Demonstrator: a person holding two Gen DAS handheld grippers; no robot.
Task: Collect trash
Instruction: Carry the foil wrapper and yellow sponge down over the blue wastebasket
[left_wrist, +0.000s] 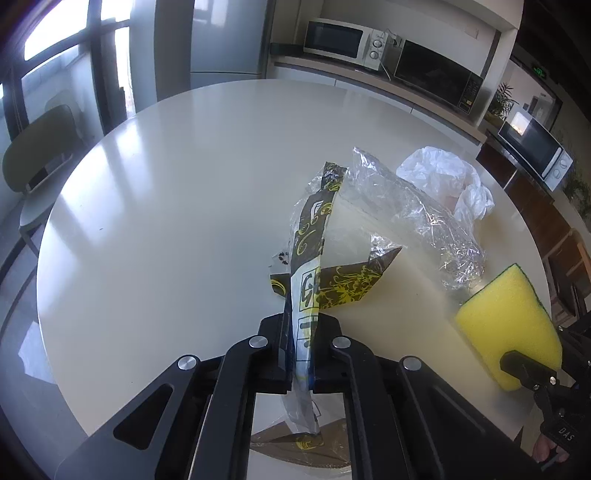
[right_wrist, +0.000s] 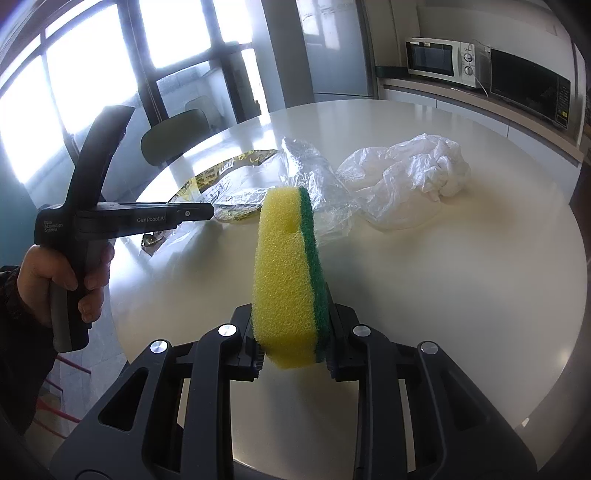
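Note:
My left gripper (left_wrist: 300, 332) is shut on a dark wrapper with yellow print (left_wrist: 314, 236), which stands up from the round white table (left_wrist: 166, 206) with its clear crinkled film (left_wrist: 413, 214) trailing to the right. The same wrapper (right_wrist: 225, 173) lies beyond the left gripper (right_wrist: 207, 212) in the right wrist view. My right gripper (right_wrist: 293, 354) is shut on a yellow sponge with a green scouring side (right_wrist: 288, 273), held upright above the table. That sponge (left_wrist: 509, 321) shows at the right of the left wrist view. A crumpled white plastic bag (right_wrist: 410, 173) lies farther back.
A green chair (left_wrist: 37, 158) stands at the table's far left edge. Microwaves (left_wrist: 343, 42) sit on a counter behind the table, beside a grey fridge (left_wrist: 229, 37). A hand (right_wrist: 70, 273) grips the left gripper's handle. Something brown, like cardboard (left_wrist: 295, 443), lies under the left gripper.

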